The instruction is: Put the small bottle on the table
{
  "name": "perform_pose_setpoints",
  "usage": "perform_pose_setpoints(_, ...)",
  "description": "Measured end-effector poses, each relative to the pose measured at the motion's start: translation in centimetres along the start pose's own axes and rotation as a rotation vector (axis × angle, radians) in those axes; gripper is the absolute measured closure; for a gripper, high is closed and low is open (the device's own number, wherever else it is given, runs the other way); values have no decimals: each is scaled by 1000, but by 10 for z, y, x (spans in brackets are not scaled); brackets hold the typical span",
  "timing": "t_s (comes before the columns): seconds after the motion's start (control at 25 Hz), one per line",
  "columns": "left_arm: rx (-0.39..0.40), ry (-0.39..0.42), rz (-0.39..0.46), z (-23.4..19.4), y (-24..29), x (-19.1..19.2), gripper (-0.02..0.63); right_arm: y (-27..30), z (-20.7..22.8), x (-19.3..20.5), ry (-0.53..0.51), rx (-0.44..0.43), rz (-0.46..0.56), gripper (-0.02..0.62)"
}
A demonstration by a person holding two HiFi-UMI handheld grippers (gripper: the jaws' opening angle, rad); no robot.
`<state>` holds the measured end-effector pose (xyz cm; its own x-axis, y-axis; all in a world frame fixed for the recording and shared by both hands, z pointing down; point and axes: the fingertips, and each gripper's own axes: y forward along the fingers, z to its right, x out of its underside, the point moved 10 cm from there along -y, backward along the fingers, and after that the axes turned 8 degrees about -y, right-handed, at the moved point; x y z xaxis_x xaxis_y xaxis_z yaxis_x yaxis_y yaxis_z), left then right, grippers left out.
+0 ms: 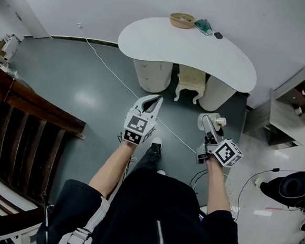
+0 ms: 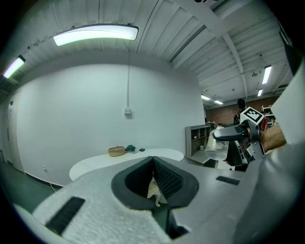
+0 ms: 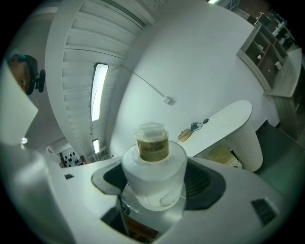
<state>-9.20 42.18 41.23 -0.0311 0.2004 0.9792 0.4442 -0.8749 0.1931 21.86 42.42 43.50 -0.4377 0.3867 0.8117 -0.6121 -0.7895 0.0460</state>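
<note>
The small bottle [image 1: 209, 121] is frosted clear glass with a tan stopper. It is clamped between the jaws of my right gripper [image 1: 208, 119], which is shut on it above the grey floor. In the right gripper view the small bottle [image 3: 153, 171] fills the gap of the right gripper [image 3: 155, 164] and stands upright. The small bottle [image 2: 215, 145] also shows from the side in the left gripper view. My left gripper [image 1: 158, 99] hangs beside it, its jaws meeting at the tips with nothing held. The white kidney-shaped table [image 1: 164, 41] stands ahead, some way off.
On the table's far edge lie a woven bowl [image 1: 182, 20], a green item [image 1: 204, 26] and a small black object [image 1: 218, 35]. A white ornate stool [image 1: 191, 82] stands under the table. A grey shelf unit [image 1: 296, 101] is at the right, dark wooden furniture [image 1: 16, 113] at the left. A white cable [image 1: 109, 68] crosses the floor.
</note>
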Motion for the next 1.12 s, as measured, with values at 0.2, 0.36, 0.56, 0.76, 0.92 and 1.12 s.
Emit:
perform_pose_setpoints(0.2,29,-5,-18,-36,53,-7,606,53,21,-14,9,26,-8,261)
perform_pose_setpoints(0.36,55,-3,-29,-72,95,-16,606,102,35,-26,0,48,0,261)
perform_pose_setpoints(0.56,76,-6,-28,-118,142,-32,606,166,40,-45,3,39,12,261)
perform_pose_setpoints(0.76,104,-6,-39,-156,178,-34,606,209,55,-51,-11,63,19,261)
perform_pose_setpoints(0.92,120,-12,-43,-179,198,-38,606,232,61,-54,-12,85,14,261)
perform_pose_setpoints(1.12,125,-17,-54,-198,225,-40,606,258,71,-59,-4,100,10,261)
